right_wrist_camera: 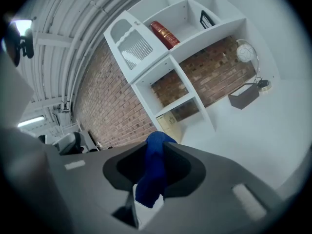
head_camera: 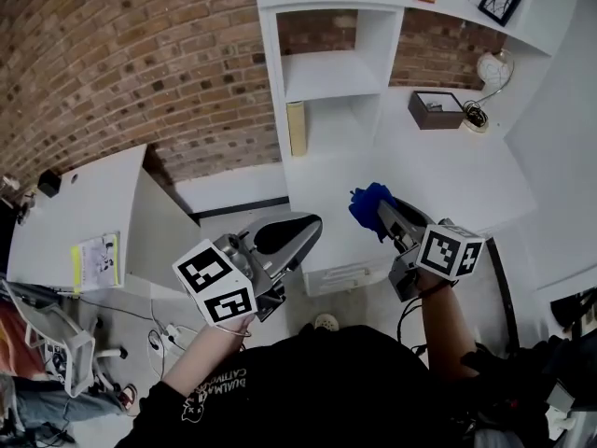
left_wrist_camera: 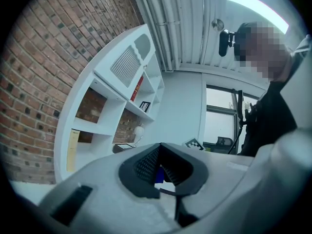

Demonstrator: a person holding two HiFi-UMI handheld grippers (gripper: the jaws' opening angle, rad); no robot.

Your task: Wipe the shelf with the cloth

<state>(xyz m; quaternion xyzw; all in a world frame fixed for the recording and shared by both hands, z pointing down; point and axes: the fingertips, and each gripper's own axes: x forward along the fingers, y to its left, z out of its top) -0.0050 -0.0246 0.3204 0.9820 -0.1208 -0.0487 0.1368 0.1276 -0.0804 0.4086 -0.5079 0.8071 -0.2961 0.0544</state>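
The right gripper (head_camera: 384,217) pinches the blue cloth (right_wrist_camera: 152,172), whose long axis runs along its jaws, with the bunched end past the tips over the white shelf (head_camera: 438,171); the left gripper (head_camera: 303,234), beside it, has its jaws together on nothing.

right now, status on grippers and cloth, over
Right gripper shut on blue cloth, over the white shelf. Left gripper shut, empty. Dark box farther back, not touching.
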